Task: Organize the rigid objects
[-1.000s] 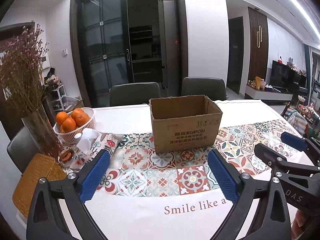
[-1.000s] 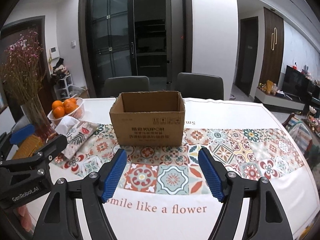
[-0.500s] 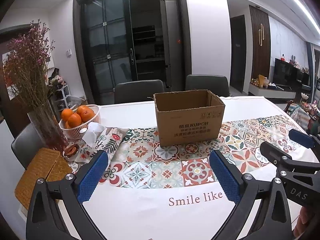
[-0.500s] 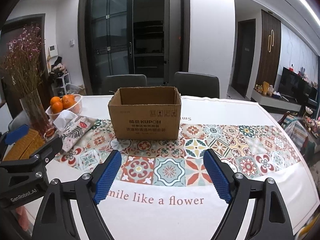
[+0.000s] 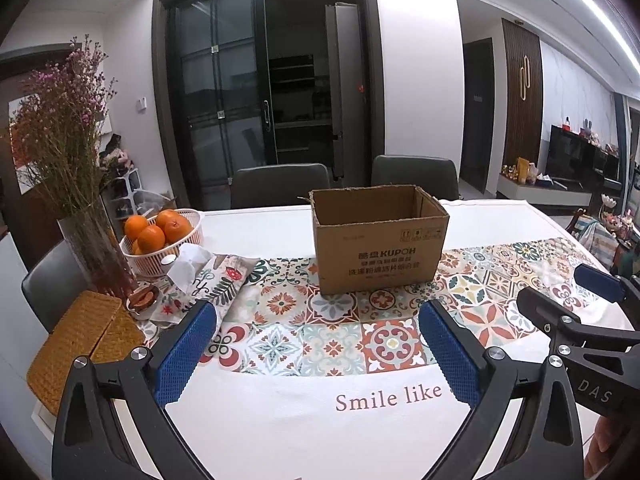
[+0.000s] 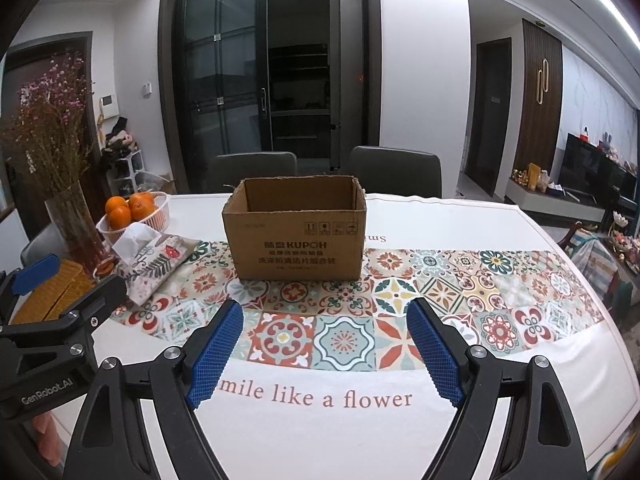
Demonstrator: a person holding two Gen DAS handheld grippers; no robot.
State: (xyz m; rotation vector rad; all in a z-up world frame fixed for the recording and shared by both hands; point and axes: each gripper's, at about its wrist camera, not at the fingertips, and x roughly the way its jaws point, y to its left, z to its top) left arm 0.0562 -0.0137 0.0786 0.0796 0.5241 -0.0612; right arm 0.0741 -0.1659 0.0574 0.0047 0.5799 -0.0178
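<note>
An open brown cardboard box (image 5: 380, 250) stands upright on the patterned runner in the middle of the table; it also shows in the right wrist view (image 6: 298, 236). Its inside is hidden from here. My left gripper (image 5: 320, 352) is open and empty, held over the near part of the table, short of the box. My right gripper (image 6: 324, 354) is open and empty too, beside the left one. Each gripper shows at the edge of the other's view.
A white basket of oranges (image 5: 160, 236), a tissue pouch (image 5: 204, 280), a glass vase of dried flowers (image 5: 96, 248) and a woven mat (image 5: 80, 344) sit at the left. Two grey chairs (image 5: 280, 184) stand behind the table. The table's right edge (image 6: 592, 292) curves away.
Both grippers have pulled back from the box and risen a little, so the box looks smaller and farther. Both stay open and empty.
</note>
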